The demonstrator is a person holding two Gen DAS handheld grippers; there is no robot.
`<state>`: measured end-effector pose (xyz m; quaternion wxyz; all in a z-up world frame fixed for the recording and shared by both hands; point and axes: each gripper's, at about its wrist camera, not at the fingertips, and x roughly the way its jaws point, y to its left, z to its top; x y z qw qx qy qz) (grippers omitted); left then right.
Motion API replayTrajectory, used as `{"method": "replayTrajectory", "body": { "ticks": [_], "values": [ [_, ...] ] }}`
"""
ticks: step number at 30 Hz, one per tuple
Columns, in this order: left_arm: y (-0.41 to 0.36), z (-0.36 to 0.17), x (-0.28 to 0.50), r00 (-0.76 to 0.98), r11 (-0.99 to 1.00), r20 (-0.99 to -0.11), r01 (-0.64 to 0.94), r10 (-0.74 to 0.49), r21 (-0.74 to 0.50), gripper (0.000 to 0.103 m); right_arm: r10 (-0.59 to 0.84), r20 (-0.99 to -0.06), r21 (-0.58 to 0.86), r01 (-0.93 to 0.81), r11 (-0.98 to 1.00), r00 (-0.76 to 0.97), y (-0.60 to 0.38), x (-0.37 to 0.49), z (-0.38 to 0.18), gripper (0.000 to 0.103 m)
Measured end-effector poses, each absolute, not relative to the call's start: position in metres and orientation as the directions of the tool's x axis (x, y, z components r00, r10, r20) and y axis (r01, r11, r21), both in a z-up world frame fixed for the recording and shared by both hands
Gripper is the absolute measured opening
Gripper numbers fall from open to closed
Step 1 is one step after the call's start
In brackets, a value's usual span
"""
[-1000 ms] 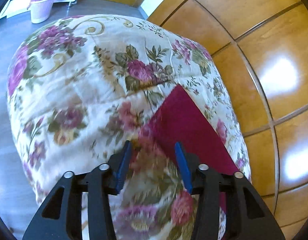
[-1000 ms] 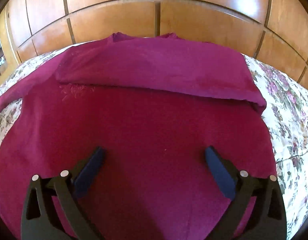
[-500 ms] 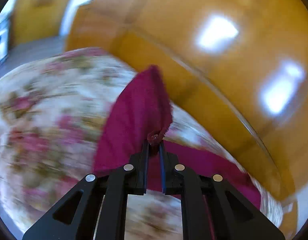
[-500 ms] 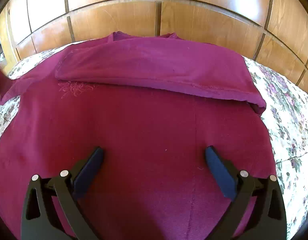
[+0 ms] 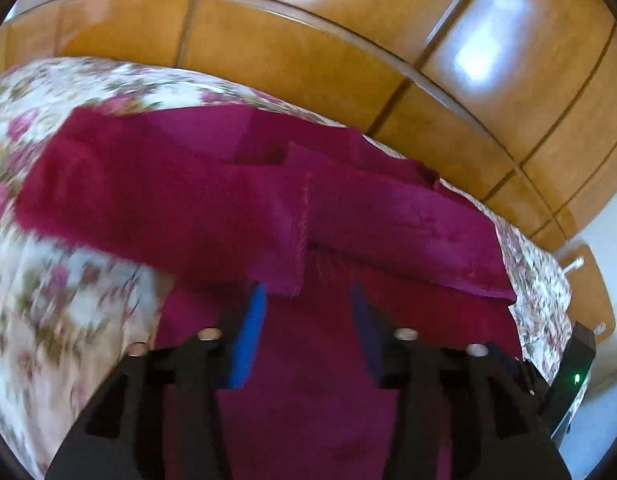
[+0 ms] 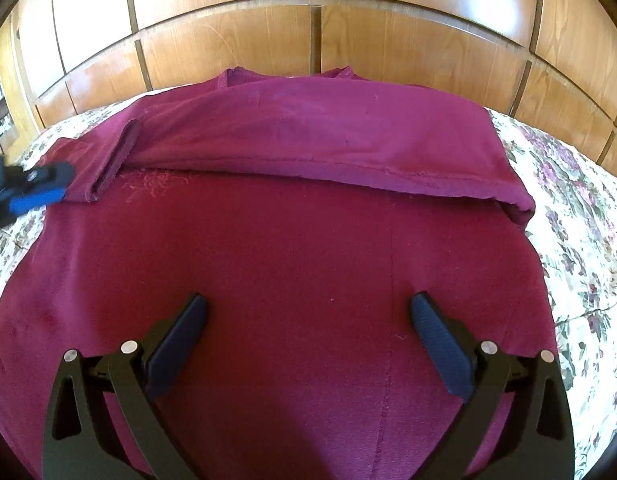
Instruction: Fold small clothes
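A dark red garment [image 6: 308, 240] lies spread on a floral bedspread [image 6: 580, 208], its far part folded toward me. Its left sleeve [image 6: 116, 156] lies folded over the body; in the left wrist view the sleeve [image 5: 168, 216] lies across in front of the fingers. My left gripper [image 5: 306, 300] is open and empty just short of the sleeve's cuff; it also shows at the left edge of the right wrist view [image 6: 48, 184]. My right gripper [image 6: 308, 312] is wide open and empty above the garment's near part.
A glossy wooden panelled wall [image 6: 316, 32] stands right behind the bed. The floral bedspread [image 5: 68, 300] shows on both sides of the garment. A dark device with a green light [image 5: 576, 376] is at the right edge of the left wrist view.
My left gripper carried the sleeve across over the garment, then opened and let it go. The right gripper has stayed still and open.
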<state>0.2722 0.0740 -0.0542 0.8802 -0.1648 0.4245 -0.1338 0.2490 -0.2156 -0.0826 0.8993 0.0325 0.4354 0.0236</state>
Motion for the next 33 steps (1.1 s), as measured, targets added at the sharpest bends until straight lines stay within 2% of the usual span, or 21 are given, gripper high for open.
{"method": "replayTrajectory", "body": {
  "ticks": [1, 4, 9, 12, 16, 17, 18, 20, 23, 26, 29, 31, 33],
  "values": [
    [0.076, -0.056, 0.269, 0.611, 0.914, -0.702, 0.095, -0.367, -0.395, 0.046, 0.072, -0.785, 0.078, -0.017, 0.997, 0.615, -0.215, 0.25, -0.08, 0.1],
    [0.089, -0.06, 0.243, 0.627, 0.916, -0.695, 0.08, -0.353, -0.392, 0.046, 0.135, -0.774, 0.145, -0.035, 0.989, 0.618, -0.213, 0.255, -0.064, 0.088],
    [0.097, -0.08, 0.219, 0.618, 0.928, -0.717, 0.055, -0.321, -0.367, 0.046, 0.436, -0.718, 0.417, -0.167, 0.894, 0.542, -0.173, 0.29, -0.039, 0.069],
    [0.099, -0.089, 0.213, 0.626, 0.931, -0.711, 0.072, -0.321, -0.358, 0.046, 0.507, -0.715, 0.474, -0.198, 0.858, 0.481, -0.135, 0.321, -0.04, 0.068],
    [0.095, -0.096, 0.212, 0.634, 0.942, -0.711, 0.089, -0.303, -0.323, 0.046, 0.522, -0.751, 0.488, -0.193, 0.851, 0.405, -0.091, 0.357, -0.054, 0.064],
    [0.094, -0.098, 0.212, 0.639, 0.944, -0.708, 0.087, -0.299, -0.32, 0.046, 0.501, -0.769, 0.465, -0.191, 0.864, 0.396, -0.081, 0.364, -0.058, 0.052],
    [0.093, -0.099, 0.212, 0.643, 0.946, -0.707, 0.088, -0.294, -0.313, 0.046, 0.474, -0.786, 0.435, -0.19, 0.88, 0.396, -0.074, 0.369, -0.06, 0.032],
    [0.093, -0.099, 0.208, 0.649, 0.948, -0.703, 0.095, -0.29, -0.303, 0.046, 0.384, -0.823, 0.328, -0.201, 0.923, 0.419, -0.06, 0.374, -0.058, 0.007],
    [0.093, -0.101, 0.207, 0.655, 0.948, -0.698, 0.098, -0.289, -0.301, 0.046, 0.346, -0.79, 0.256, -0.241, 0.936, 0.506, -0.063, 0.364, -0.026, 0.005],
    [0.092, -0.102, 0.207, 0.656, 0.951, -0.699, 0.098, -0.283, -0.293, 0.046, 0.394, -0.696, 0.294, -0.263, 0.919, 0.601, -0.09, 0.346, 0.026, 0.005],
    [0.09, -0.103, 0.205, 0.658, 0.954, -0.7, 0.098, -0.277, -0.285, 0.046, 0.376, -0.605, 0.313, -0.224, 0.923, 0.702, -0.136, 0.333, 0.072, 0.005],
    [0.09, -0.103, 0.204, 0.657, 0.954, -0.701, 0.097, -0.276, -0.285, 0.046, 0.343, -0.578, 0.322, -0.18, 0.93, 0.74, -0.171, 0.333, 0.09, 0.005],
    [0.09, -0.103, 0.205, 0.655, 0.954, -0.703, 0.097, -0.276, -0.283, 0.046, 0.268, -0.592, 0.282, -0.116, 0.952, 0.76, -0.203, 0.332, 0.09, 0.005]
  ]
}}
